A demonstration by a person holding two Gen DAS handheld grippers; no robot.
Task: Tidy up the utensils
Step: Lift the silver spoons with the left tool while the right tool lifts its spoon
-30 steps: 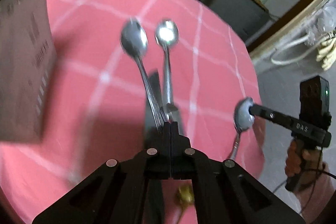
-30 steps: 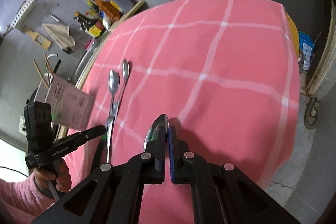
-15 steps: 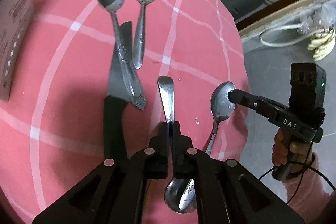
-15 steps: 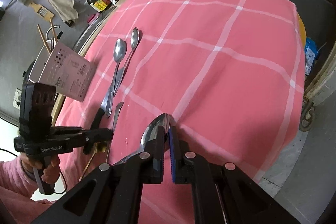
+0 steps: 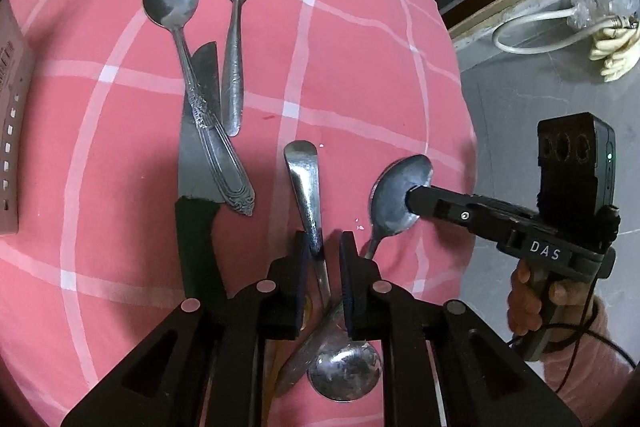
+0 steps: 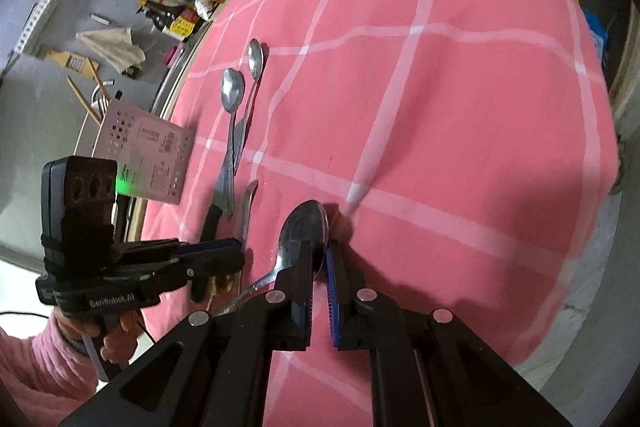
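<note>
1. Left tongs [image 5: 325, 247] stand narrowly parted, their pads either side of a plain-handled spoon [image 5: 306, 187] that lies on the worktop [image 5: 400, 75]; there is a gap at the right pad, and whether the left pad touches the handle I cannot tell, so this reads as a let-go, not a grip.
2. Right tongs [image 6: 319, 259] are nearly closed around the bowl of a large spoon [image 6: 304, 227]; the left pad lies against the bowl, a slim gap shows at the blue right pad, so I judge a light hold but cannot be sure; the bowl sits low over the pink checked cloth, near the worktop's front edge.
3. Sorted so far, as I judge it: an ornate spoon [image 5: 188, 67] and a smaller spoon [image 5: 236, 27] lie side by side, bowls pointing away; the ornate one's handle rests across the blade of a black-handled knife [image 5: 196, 195]; the plain-handled spoon lies just right of this group, bowl towards the camera, so reversed.
4. Left to do, by my reading: set the large spoon into the row; possibly turn the reversed one; a gold-coloured item under the left tongs is too hidden to name.
5. Off to the left, a printed card [image 6: 148, 155] stands at the worktop's edge.
</note>
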